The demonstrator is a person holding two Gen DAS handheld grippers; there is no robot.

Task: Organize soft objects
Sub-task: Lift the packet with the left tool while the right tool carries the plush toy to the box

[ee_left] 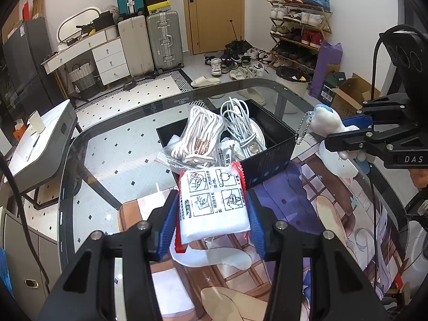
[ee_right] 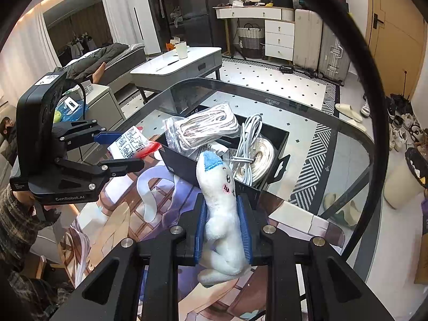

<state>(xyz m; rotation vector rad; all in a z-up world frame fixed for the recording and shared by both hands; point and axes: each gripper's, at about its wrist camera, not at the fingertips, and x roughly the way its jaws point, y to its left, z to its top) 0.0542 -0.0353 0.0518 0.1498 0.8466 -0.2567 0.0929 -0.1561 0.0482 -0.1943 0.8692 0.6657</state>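
Clamped between the blue pads of the left gripper point(ee_left: 213, 219) is a white packet point(ee_left: 212, 203) with red edges and printed instruction panels; its jaws are closed on the packet's sides, holding it above the surface point(ee_left: 107, 160) just short of the box point(ee_left: 267, 168). From the right wrist view, the right gripper point(ee_right: 223, 224) has its jaws squeezed on a white plush point(ee_right: 218, 200) with a blue tip, upright, its head toward the box's near wall. A bead chain point(ee_left: 301, 131) hangs from the plush. The black box sits on the glass surface at the far edge of an illustrated mat point(ee_left: 294, 227). Inside it lie a bagged white rope point(ee_left: 199, 136), a coiled grey cable point(ee_left: 238, 123) and a flat white coil point(ee_right: 260, 157); smaller packets sit underneath, though which kind is hard to tell. Beyond the surface stand suitcases point(ee_left: 152, 42), a door point(ee_left: 214, 10) and a shoe rack point(ee_left: 299, 26).
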